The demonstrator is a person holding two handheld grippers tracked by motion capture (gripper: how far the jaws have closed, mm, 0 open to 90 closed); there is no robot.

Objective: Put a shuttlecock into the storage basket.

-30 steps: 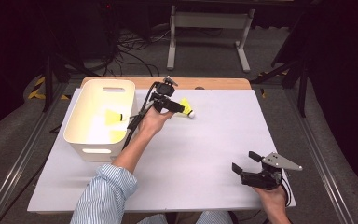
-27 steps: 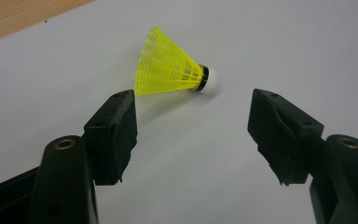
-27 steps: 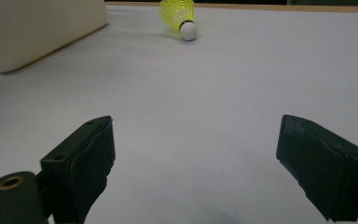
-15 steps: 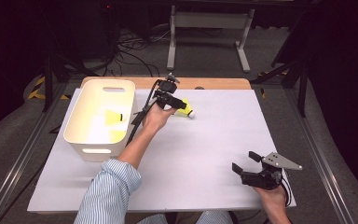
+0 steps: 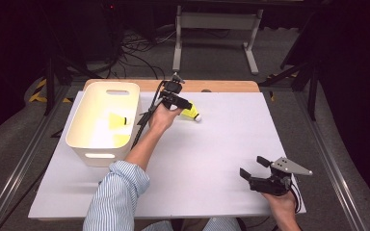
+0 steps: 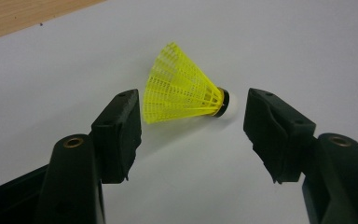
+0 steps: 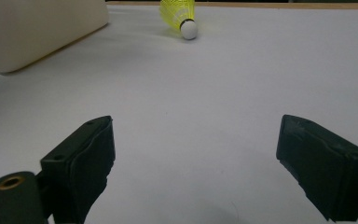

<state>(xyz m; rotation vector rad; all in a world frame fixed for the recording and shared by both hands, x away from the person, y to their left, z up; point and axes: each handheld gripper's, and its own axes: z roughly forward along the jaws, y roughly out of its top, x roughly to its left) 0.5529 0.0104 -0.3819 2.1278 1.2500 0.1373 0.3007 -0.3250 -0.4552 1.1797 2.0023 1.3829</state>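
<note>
Shuttlecock [image 6: 184, 88] lies on the surface just right of the bin [image 5: 103, 120], between the closing, not yet touching jaws of the left hand-held gripper [image 6: 191, 128]. Light, flexible skirt; grip near the cork.

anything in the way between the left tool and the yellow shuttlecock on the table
Nothing visible. The left tool sits just short of the shuttlecock, its open jaws, which have just been closing a little, on either side of it with bare white table between, not touching yet.
</note>
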